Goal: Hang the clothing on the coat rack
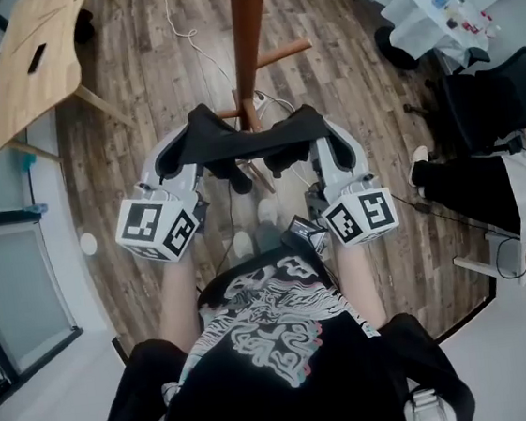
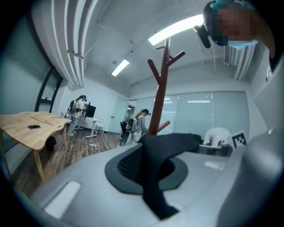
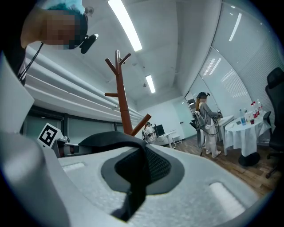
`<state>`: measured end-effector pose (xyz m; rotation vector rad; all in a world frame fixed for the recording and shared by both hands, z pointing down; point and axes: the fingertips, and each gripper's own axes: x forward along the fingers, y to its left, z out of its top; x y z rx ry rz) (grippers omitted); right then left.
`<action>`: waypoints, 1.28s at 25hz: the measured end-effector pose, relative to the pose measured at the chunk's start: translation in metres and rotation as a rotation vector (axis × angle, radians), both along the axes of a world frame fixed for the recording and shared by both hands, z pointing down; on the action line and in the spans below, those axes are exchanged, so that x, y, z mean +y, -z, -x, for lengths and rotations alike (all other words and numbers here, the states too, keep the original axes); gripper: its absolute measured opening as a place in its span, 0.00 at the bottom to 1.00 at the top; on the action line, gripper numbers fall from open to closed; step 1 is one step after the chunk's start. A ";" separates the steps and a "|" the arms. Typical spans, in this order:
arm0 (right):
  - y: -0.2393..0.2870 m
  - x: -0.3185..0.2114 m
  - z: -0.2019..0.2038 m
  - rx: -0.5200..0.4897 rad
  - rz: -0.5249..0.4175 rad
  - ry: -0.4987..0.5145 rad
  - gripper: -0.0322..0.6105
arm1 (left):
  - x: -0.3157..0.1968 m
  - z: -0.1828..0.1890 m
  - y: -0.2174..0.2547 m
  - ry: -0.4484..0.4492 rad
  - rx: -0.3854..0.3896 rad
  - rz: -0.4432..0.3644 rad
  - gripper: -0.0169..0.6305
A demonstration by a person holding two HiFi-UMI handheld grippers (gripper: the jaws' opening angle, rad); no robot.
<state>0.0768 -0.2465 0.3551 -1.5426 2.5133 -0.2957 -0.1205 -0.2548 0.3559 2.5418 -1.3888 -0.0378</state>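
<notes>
Our left gripper pinches one end of the black garment, its jaws nearly together on the fabric. Our right gripper clamps the other end likewise, near the coat rack.

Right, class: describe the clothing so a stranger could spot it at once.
A reddish-brown coat rack rises from the wooden floor. Just before its pole, the black garment stretches between the left gripper and right gripper, the only cloth clamped at both ends.
</notes>
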 end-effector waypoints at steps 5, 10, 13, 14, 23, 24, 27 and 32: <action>0.003 -0.007 -0.003 0.003 -0.011 0.005 0.07 | -0.008 -0.001 0.000 0.005 -0.001 -0.001 0.04; -0.001 -0.013 -0.003 0.006 0.005 -0.003 0.07 | -0.016 0.000 -0.006 0.010 -0.002 0.016 0.04; 0.001 -0.020 -0.002 0.009 -0.001 0.002 0.07 | -0.023 0.001 -0.004 0.015 0.003 0.011 0.04; 0.002 -0.023 -0.001 0.013 -0.005 0.004 0.07 | -0.026 0.002 -0.004 0.018 0.007 0.011 0.04; -0.001 -0.043 0.007 -0.001 0.001 0.012 0.07 | -0.044 0.010 -0.018 0.032 0.005 0.051 0.04; -0.001 -0.046 0.003 0.000 0.002 0.009 0.07 | -0.046 0.006 -0.020 0.030 0.006 0.056 0.04; -0.006 -0.051 -0.004 0.005 0.012 -0.001 0.07 | -0.050 -0.001 -0.026 0.019 0.008 0.068 0.04; -0.010 -0.058 -0.002 0.005 0.014 0.005 0.07 | -0.058 0.001 -0.029 0.015 0.011 0.074 0.04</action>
